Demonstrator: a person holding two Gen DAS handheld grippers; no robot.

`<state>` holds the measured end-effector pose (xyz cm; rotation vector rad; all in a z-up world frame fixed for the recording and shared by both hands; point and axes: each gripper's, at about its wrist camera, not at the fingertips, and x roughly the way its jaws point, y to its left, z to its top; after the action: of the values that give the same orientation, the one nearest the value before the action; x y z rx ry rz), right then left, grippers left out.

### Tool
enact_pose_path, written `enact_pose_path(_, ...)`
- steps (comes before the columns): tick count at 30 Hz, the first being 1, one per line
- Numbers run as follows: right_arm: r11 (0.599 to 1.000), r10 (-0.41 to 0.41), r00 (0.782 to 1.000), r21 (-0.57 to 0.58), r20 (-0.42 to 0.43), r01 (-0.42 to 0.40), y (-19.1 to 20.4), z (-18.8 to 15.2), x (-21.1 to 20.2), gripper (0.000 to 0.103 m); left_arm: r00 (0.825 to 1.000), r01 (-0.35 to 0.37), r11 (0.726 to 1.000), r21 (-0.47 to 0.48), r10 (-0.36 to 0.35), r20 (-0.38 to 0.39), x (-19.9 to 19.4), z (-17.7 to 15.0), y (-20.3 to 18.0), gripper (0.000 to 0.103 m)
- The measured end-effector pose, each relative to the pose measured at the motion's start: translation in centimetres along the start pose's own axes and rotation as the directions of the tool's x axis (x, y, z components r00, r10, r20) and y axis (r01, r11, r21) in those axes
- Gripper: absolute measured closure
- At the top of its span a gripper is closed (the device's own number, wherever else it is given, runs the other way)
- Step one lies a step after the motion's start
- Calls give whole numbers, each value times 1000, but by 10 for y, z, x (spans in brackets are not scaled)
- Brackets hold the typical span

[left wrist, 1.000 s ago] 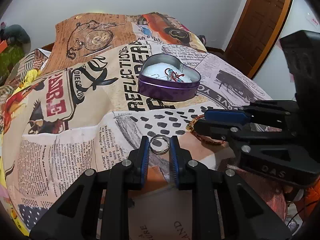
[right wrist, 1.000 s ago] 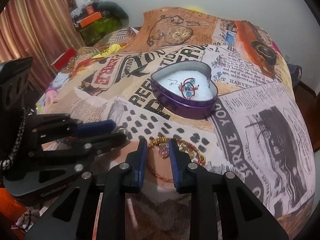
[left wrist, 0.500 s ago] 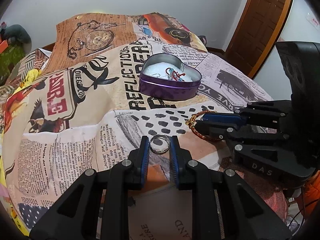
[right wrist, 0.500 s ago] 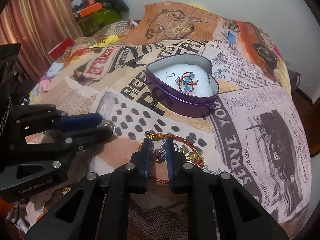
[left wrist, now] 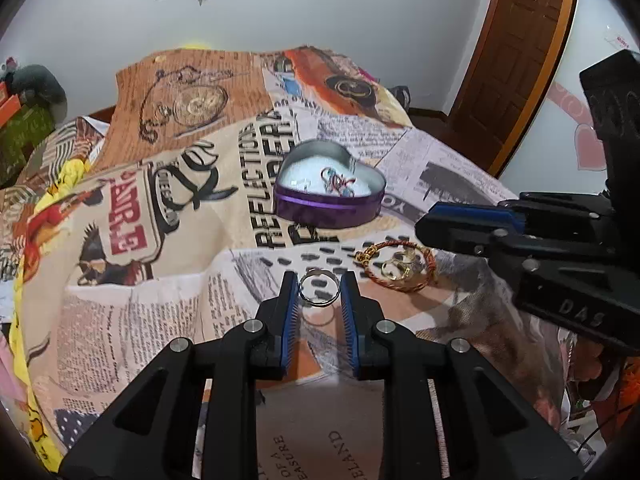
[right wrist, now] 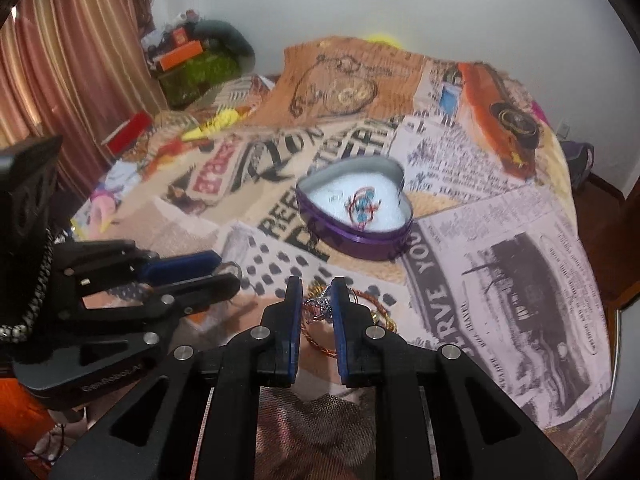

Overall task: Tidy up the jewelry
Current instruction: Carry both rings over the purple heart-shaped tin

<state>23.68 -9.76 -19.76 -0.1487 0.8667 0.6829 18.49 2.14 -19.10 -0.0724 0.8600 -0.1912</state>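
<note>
My left gripper (left wrist: 319, 290) is shut on a silver ring (left wrist: 319, 289) and holds it above the printed bedspread. My right gripper (right wrist: 317, 300) is shut on a silver ring with a pale stone (right wrist: 318, 305), lifted just above a red-and-gold bracelet (right wrist: 320, 340). In the left wrist view the bracelet (left wrist: 400, 270) lies on the cloth with gold rings (left wrist: 394, 268) inside it, below the right gripper (left wrist: 424, 228). A purple heart-shaped tin (left wrist: 332, 210) with white padding holds red and blue jewelry (left wrist: 338, 184); it also shows in the right wrist view (right wrist: 360, 240).
The newspaper-print bedspread (left wrist: 140, 220) covers the bed. A wooden door (left wrist: 516, 52) stands at the right. Curtains (right wrist: 60, 72) and cluttered boxes (right wrist: 188, 64) stand at the left in the right wrist view. The left gripper's body (right wrist: 100, 300) sits close to my right one.
My right gripper has closed on the stone ring and lifted it off the bracelet. My left gripper keeps holding the silver ring, raised a little higher.
</note>
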Motion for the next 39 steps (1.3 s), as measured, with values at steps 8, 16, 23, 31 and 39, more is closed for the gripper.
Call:
enact_pose_path(8, 1000, -23, 995, 12, 95, 23, 0, 14, -32, 90, 998, -5, 1000, -2, 6, 70, -22, 17, -2, 83)
enact_pose_path(16, 998, -55, 984, 21, 167, 53, -2, 25, -53, 90, 992, -10, 1000, 13, 8, 129, -32, 36, -4, 83)
enact_pose_path(23, 998, -60, 980, 37, 189, 54, -9, 36, -50, 90, 989, -22, 1000, 14, 19, 148, -23, 52, 1, 83)
enact_pose_path(31, 997, -63, 983, 44, 172, 57, -17, 49, -29, 90, 991, -22, 1000, -9, 23, 131, 2, 66, 13, 83)
enact_pose_path(39, 998, -54, 986, 51, 158, 46, -24, 62, -9, 90, 993, -23, 1000, -5, 23, 112, 25, 75, 18, 83)
